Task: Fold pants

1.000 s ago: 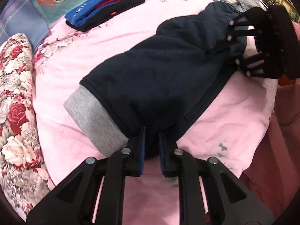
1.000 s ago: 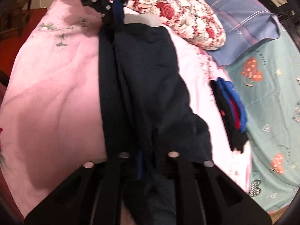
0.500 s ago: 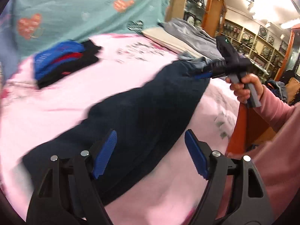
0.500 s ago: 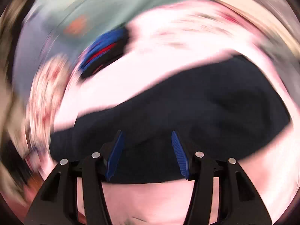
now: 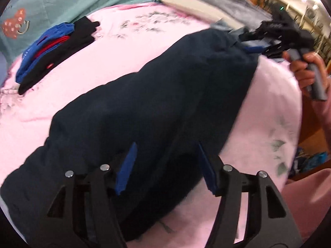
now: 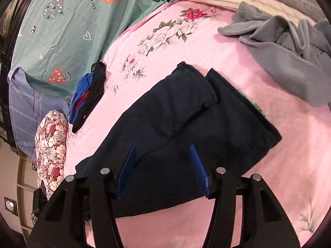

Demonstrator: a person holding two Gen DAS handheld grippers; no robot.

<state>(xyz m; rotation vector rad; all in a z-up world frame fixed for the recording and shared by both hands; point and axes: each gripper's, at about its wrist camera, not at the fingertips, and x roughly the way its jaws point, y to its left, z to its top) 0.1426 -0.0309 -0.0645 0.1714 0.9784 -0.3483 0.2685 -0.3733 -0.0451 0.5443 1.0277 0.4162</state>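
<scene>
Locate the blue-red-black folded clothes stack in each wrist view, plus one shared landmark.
Left wrist: folded clothes stack at upper left, on the pink bedspread.
Right wrist: stack at left of centre, by the floral pillow.
Shared landmark: the navy pants at centre of both.

One pair of navy pants (image 6: 186, 128); one grey garment (image 6: 285, 47); one folded stack (image 6: 89, 95); one floral pillow (image 6: 51, 148).

Pants (image 6: 186, 128) lie folded on the bed (image 6: 289, 165), directly ahead of both grippers. Stack of folded clothes (image 6: 86, 97) lies left of pants, near a pillow (image 6: 51, 144). Crumpled garment (image 6: 289, 47) lies behind-right of pants.
</scene>
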